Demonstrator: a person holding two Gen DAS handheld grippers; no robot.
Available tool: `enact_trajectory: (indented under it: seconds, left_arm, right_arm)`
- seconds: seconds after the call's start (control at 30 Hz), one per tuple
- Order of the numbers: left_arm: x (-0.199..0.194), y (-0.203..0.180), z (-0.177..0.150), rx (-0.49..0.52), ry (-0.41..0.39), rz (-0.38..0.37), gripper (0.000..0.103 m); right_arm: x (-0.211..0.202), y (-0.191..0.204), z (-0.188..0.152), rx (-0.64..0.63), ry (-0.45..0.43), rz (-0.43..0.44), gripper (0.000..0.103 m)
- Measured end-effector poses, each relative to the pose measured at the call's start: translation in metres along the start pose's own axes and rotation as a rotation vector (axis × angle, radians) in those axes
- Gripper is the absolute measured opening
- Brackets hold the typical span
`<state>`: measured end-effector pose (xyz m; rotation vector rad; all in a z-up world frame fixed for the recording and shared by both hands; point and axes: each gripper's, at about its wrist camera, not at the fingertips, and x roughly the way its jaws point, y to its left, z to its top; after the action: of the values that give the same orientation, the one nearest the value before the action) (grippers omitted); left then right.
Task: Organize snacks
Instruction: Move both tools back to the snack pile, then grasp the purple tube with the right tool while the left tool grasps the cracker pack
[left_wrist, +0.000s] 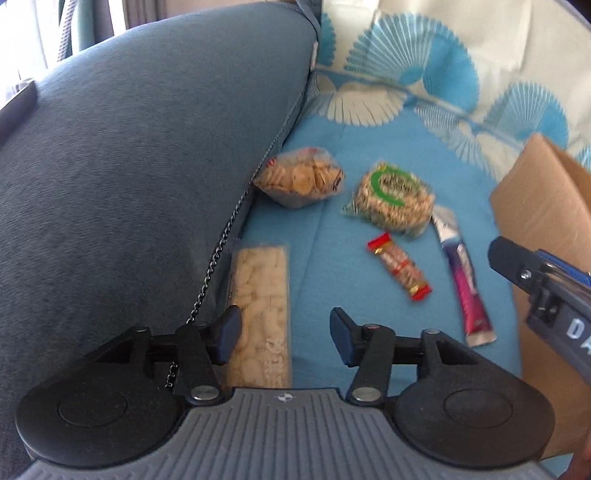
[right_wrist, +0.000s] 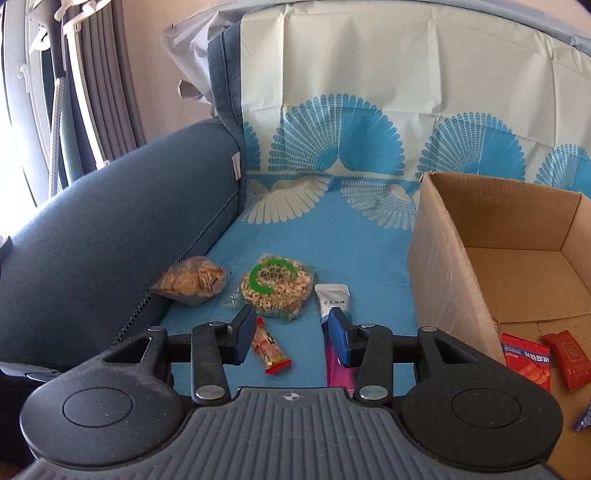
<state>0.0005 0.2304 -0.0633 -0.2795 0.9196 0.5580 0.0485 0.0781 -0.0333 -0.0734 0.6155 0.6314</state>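
Hanging part-open and empty, left tongs (left_wrist: 284, 334) and right tongs (right_wrist: 291, 338) hover above scattered snack packets (right_wrist: 271, 286).

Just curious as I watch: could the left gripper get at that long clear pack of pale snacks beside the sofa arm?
Probably yes. The left gripper is open and empty just above the long clear pack, with nothing over it; the sofa arm crowds one side.
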Motion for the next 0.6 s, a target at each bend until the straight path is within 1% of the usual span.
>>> enact_trajectory:
  seconds: [0.03, 0.07, 0.13, 0.23, 0.33, 0.43, 0.5, 0.57, 0.6]
  left_arm:
    - [0.002, -0.003, -0.001, 0.016, 0.004, 0.012, 0.065]
    - [0.004, -0.005, -0.002, 0.027, 0.007, 0.024, 0.065]
    - [0.008, -0.006, -0.003, 0.04, 0.02, 0.048, 0.065]
    - [0.016, -0.01, -0.001, 0.045, 0.04, 0.07, 0.065]
    - [0.023, -0.01, -0.001, 0.039, 0.072, 0.078, 0.065]
    - [0.027, -0.003, -0.001, -0.019, 0.104, 0.059, 0.06]
    - [0.029, 0.0, -0.001, -0.042, 0.104, 0.054, 0.054]
    - [0.028, 0.003, 0.0, -0.051, 0.102, 0.05, 0.044]
    - [0.029, 0.004, 0.001, -0.056, 0.102, 0.045, 0.042]
  right_arm:
    - [0.005, 0.0, -0.003, -0.004, 0.011, 0.001, 0.045]
    - [0.01, 0.0, -0.005, -0.008, 0.022, -0.001, 0.046]
    - [0.019, -0.001, -0.008, -0.009, 0.049, -0.016, 0.046]
    - [0.031, -0.002, -0.01, -0.019, 0.063, -0.028, 0.047]
    - [0.047, -0.002, -0.013, -0.03, 0.094, -0.05, 0.047]
    - [0.063, -0.005, -0.013, -0.027, 0.125, -0.082, 0.048]
    - [0.073, -0.008, -0.014, -0.018, 0.147, -0.109, 0.048]
    - [0.083, -0.012, -0.015, -0.005, 0.178, -0.13, 0.048]
    - [0.087, -0.014, -0.017, 0.0, 0.194, -0.143, 0.048]
